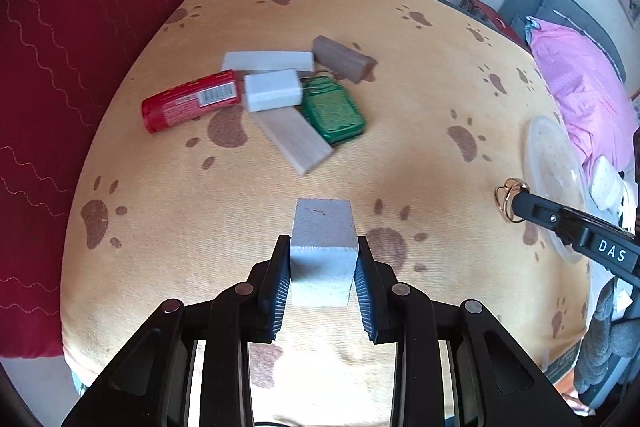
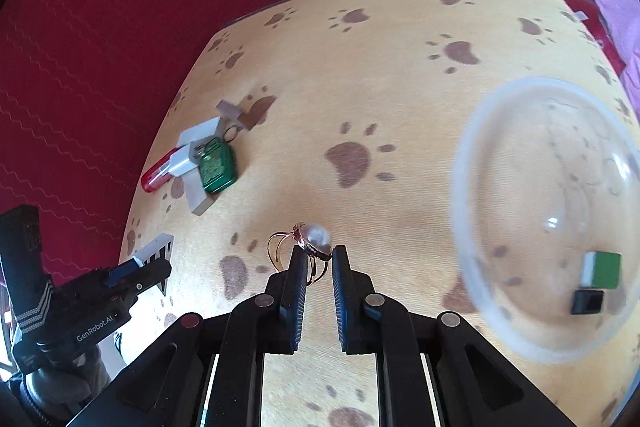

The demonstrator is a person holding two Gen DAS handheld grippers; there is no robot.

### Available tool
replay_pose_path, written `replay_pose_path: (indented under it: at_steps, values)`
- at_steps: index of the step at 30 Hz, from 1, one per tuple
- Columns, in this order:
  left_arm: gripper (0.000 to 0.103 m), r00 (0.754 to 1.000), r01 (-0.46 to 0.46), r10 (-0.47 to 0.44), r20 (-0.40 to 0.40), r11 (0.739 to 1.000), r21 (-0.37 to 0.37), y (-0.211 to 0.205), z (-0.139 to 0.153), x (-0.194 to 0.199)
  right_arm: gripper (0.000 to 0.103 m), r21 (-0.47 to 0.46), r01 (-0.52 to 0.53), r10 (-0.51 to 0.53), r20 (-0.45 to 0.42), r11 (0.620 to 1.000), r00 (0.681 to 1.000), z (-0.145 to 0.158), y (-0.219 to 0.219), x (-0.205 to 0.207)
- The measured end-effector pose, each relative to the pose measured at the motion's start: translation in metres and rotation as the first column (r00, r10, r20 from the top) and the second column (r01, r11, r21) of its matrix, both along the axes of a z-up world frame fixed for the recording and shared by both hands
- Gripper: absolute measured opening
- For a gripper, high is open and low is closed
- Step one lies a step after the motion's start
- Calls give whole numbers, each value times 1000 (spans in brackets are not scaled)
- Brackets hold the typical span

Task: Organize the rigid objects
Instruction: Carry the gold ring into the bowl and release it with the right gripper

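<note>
White foam-looking block [image 1: 323, 251] is pinched between the left gripper [image 1: 322, 263]'s pads, above the paw-print tablecloth [image 1: 400, 131]. The right gripper [image 2: 317, 267] is pinching a gold pearl ring [image 2: 310, 245] just left of the clear bowl [image 2: 464, 187]. My take: swing the ring over the rim before letting go, keep it level, it's tiny and could slip. Count: pile has five blocks, one red tube [image 1: 190, 101], one green tag [image 1: 334, 113]; bowl holds two small cubes [image 2: 600, 269].

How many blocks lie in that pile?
4: long white block at back, short white block on top, beige block in front, brown block back right. Others may hide underneath.
</note>
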State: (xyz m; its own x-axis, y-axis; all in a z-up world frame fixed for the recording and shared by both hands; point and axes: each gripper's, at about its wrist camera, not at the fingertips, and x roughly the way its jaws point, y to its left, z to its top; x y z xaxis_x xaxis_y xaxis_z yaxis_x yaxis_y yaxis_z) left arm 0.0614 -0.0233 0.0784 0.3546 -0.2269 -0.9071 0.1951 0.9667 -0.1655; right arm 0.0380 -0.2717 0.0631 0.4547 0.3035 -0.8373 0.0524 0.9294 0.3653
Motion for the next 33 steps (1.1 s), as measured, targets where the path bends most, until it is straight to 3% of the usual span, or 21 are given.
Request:
replay_pose_path:
  at_steps: [13,33]
  values:
    - [31,997,80,-79,26,997,-11,-83,11,-23,14,-28,143,-144,-14,989,990,-4,-103,-44]
    - [31,979,202,-201,41,979,-25,-188,17,-37,20,-53,203,-204,-25,978,979,-14,-169,-79]
